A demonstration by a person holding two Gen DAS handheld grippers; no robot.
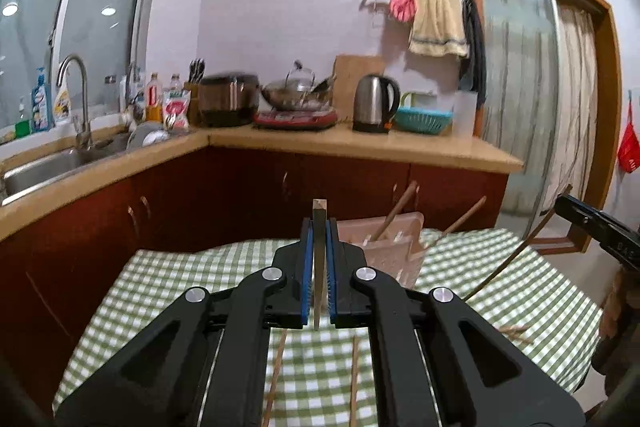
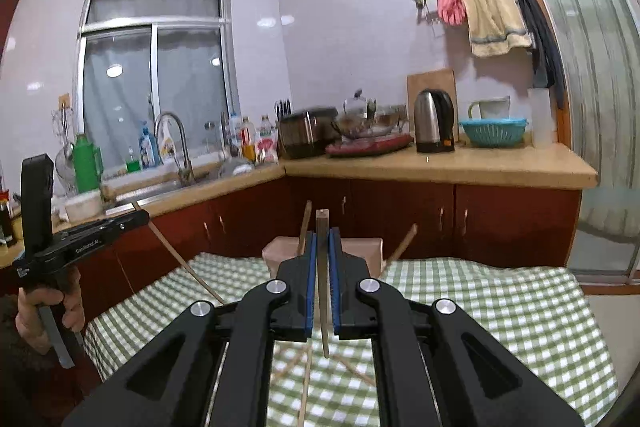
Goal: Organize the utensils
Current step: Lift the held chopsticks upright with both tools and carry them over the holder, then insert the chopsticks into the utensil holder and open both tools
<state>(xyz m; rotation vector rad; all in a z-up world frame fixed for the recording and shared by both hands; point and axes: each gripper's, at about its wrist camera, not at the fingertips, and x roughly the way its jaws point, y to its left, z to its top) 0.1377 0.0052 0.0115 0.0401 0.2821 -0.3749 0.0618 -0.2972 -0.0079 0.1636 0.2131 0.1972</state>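
Your left gripper (image 1: 319, 227) and right gripper (image 2: 323, 239) each clamp a slim wooden chopstick; the pale pink plastic holder (image 1: 394, 239) sits at one o'clock, so a tilt could miss it.

A home kitchen is shown. A sink (image 1: 52, 167), kettle (image 1: 374, 103) and wok (image 1: 298, 93) are seen along the counter (image 1: 360, 143).

Left gripper (image 1: 319, 227) clamps one chopstick (image 1: 319, 267) upright above the checked cloth (image 1: 180, 275); pink holder (image 1: 390, 243) sits just behind.
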